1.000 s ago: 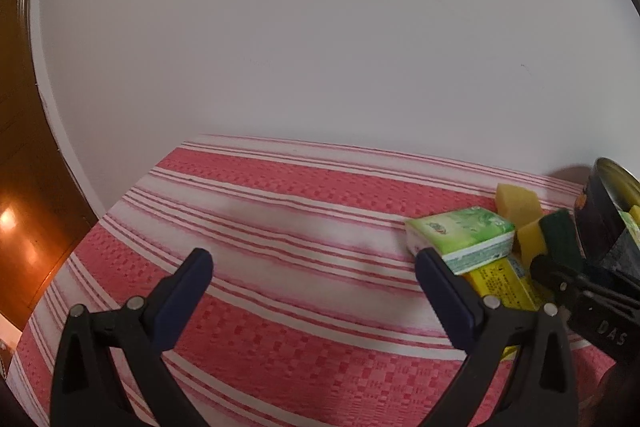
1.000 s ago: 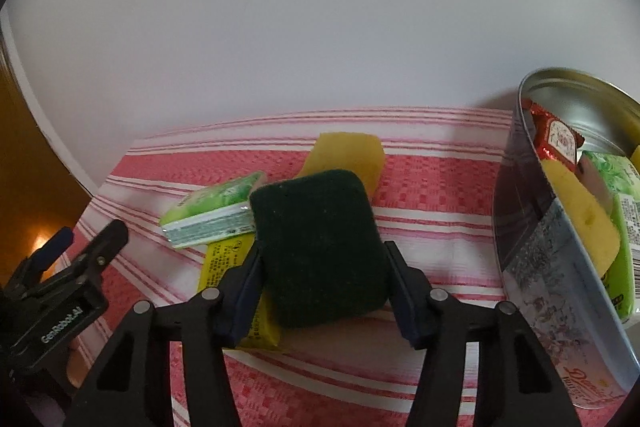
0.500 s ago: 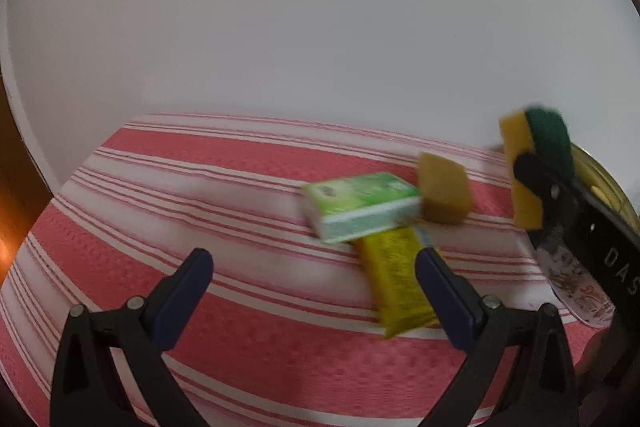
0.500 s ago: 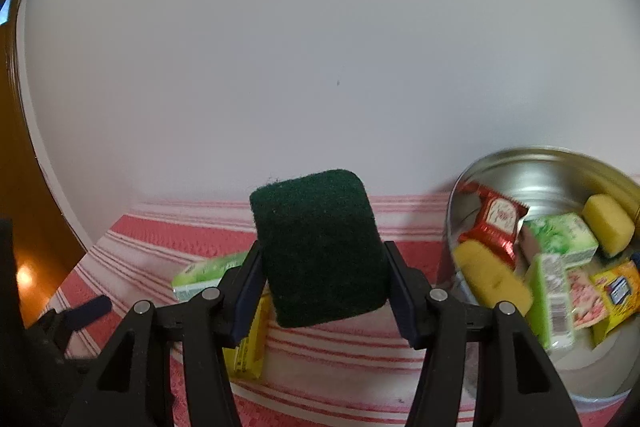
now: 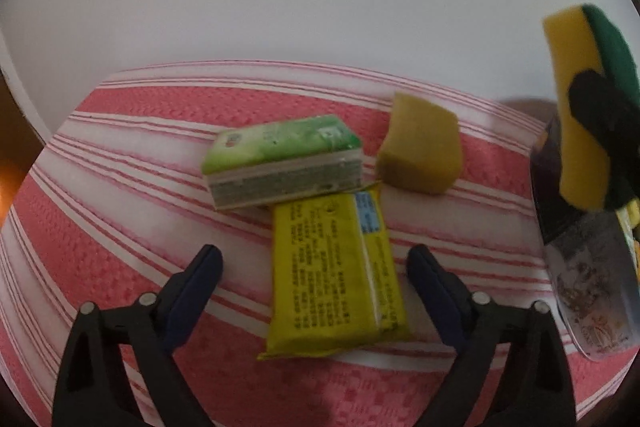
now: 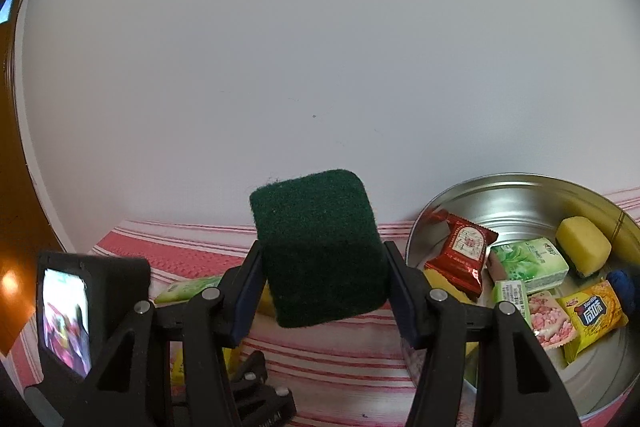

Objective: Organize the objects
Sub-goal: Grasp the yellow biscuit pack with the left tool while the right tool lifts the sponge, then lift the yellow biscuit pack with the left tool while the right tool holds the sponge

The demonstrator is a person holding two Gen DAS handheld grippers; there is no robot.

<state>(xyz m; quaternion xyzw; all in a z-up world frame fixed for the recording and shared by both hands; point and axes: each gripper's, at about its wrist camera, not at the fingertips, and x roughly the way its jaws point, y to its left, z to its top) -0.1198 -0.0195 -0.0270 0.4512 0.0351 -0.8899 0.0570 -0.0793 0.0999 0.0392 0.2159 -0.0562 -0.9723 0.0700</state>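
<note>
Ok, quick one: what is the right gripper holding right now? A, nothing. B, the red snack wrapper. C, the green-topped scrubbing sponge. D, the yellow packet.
C: in the right wrist view the right gripper has its jaws pressed on both sides of the green-topped scrubbing sponge, held in the air beside the metal tin; the yellow packet lies on the striped cloth.

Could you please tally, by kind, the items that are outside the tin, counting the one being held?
Packets: 2, the green packet and the yellow packet
Sponges: 2, the plain sponge on the cloth and the held scouring sponge
Total: 4
</note>
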